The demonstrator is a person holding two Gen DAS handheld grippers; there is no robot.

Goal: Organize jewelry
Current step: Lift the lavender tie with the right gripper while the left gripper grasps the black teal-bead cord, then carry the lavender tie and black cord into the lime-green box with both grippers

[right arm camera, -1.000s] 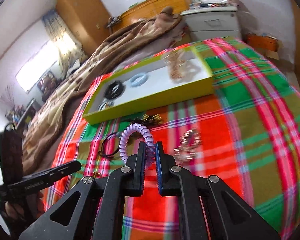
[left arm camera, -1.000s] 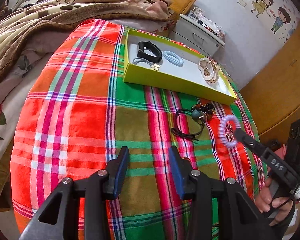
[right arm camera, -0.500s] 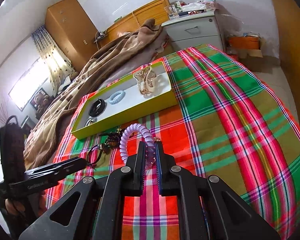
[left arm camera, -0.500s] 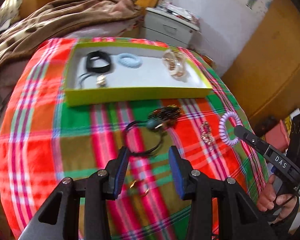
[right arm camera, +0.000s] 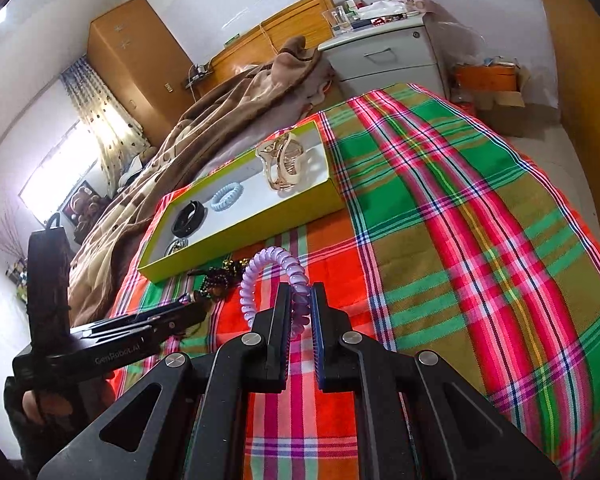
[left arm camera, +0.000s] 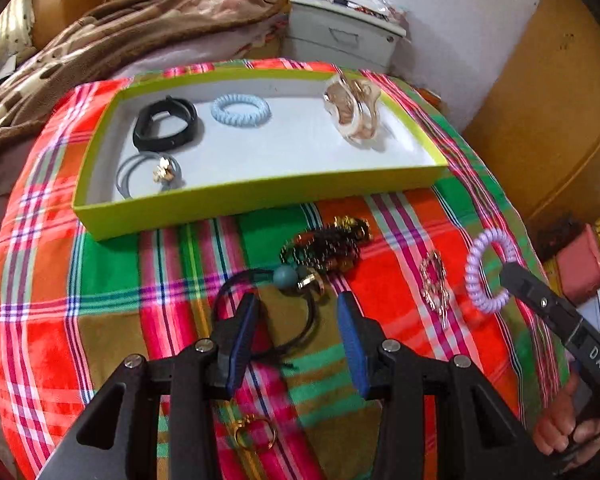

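Observation:
A lime-green tray (left arm camera: 240,200) sits at the back of the plaid cloth. It holds a black band (left arm camera: 166,130), a blue spiral tie (left arm camera: 241,110), a clear gold hair claw (left arm camera: 354,114) and a grey tie with a gold charm (left arm camera: 148,172). My left gripper (left arm camera: 296,312) is open over a black cord necklace with a teal bead (left arm camera: 284,276), and the cord lies between its fingers. My right gripper (right arm camera: 301,300) is shut on a purple spiral hair tie (right arm camera: 268,264), held above the cloth at the right (left arm camera: 476,276).
Loose on the cloth lie a dark bead bracelet (left arm camera: 332,244), a gold crystal chain (left arm camera: 434,284) and a small gold ring piece (left arm camera: 256,434). A brown blanket (left arm camera: 120,36) lies behind the tray. A grey bedside cabinet (left arm camera: 340,36) stands beyond it.
My left gripper has moved right across the cloth and now stands over the black cord necklace. The right gripper still holds the purple tie and has shifted only slightly.

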